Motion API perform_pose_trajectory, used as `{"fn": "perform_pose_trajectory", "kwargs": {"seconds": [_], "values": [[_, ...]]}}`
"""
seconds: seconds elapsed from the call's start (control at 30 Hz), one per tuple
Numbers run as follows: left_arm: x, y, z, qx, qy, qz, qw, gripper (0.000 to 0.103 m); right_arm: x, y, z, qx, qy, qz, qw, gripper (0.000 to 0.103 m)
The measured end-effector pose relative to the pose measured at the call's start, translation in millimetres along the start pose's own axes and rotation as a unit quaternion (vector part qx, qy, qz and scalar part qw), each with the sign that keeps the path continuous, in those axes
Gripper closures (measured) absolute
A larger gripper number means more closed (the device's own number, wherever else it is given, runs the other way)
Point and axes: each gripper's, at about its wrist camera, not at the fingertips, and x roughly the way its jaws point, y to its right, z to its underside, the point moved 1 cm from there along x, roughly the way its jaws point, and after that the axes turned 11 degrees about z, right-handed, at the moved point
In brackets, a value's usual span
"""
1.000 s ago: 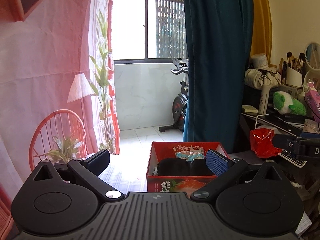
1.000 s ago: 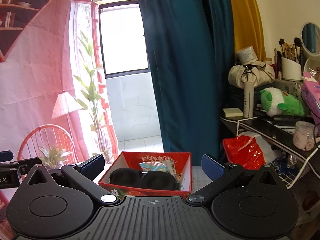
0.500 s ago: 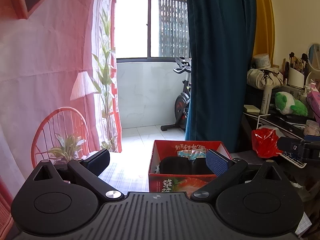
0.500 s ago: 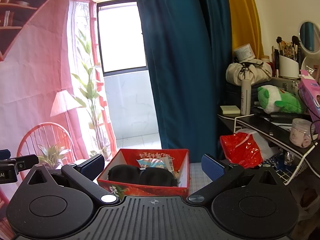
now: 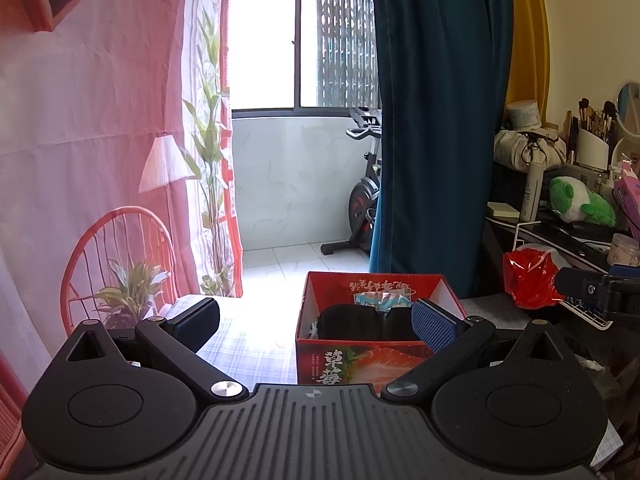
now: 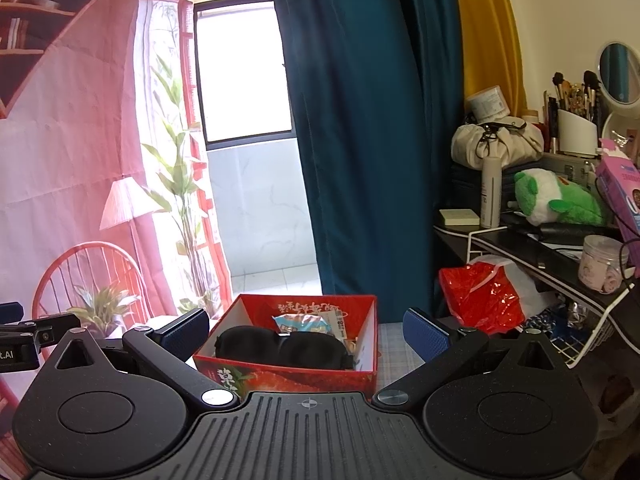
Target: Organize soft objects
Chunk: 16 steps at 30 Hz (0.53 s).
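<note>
Fingers (image 5: 434, 326) of both grippers spread, empty, over checked tabletop (image 5: 248, 344) by teal curtain (image 6: 372, 120).

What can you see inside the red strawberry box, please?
A black sleep mask lies at the front of the red strawberry box, with a light-blue packet behind it. The mask and near wall hide anything beneath.
</note>
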Motion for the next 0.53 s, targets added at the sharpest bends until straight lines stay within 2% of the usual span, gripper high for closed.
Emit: {"fn": "perform_pose_trajectory", "kwargs": {"seconds": [0.53], "values": [[-1.2, -2.0, 0.2, -0.001, 0.002, 0.002, 1.0000, 0.000, -1.2, -0.9, 0.1, -0.003, 0.000, 0.001, 1.000, 0.000]]}}
